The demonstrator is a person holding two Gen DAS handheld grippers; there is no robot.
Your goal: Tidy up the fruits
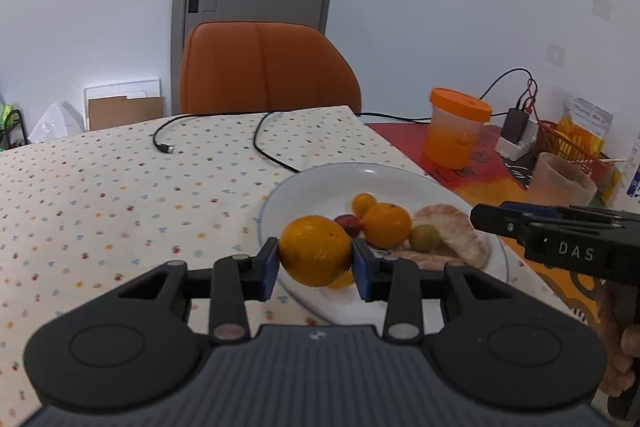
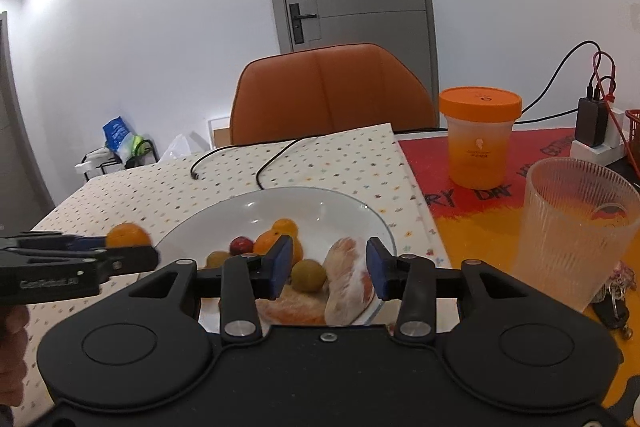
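My left gripper (image 1: 315,261) is shut on an orange (image 1: 314,255), held above the near-left rim of the white plate (image 1: 320,179). On the plate lie a mandarin (image 1: 386,227), a kumquat (image 1: 363,203), a red fruit (image 1: 346,223), a green fruit (image 1: 424,237) and peeled pomelo segments (image 1: 460,231). My right gripper (image 2: 328,267) hovers open over the plate's (image 2: 280,193) near side. A pomelo segment (image 2: 348,275) and a green fruit (image 2: 308,275) lie between its pads, and neither is squeezed. The right wrist view shows the left gripper (image 2: 120,247) with the orange (image 2: 127,234) at far left.
A ribbed glass (image 2: 576,227) and an orange-lidded tub (image 2: 480,143) stand to the right on the red-and-yellow mat. Black cables (image 1: 264,139) cross the dotted tablecloth behind the plate. An orange chair (image 1: 264,67) sits at the far edge. A charger (image 1: 516,131) and red basket are at the far right.
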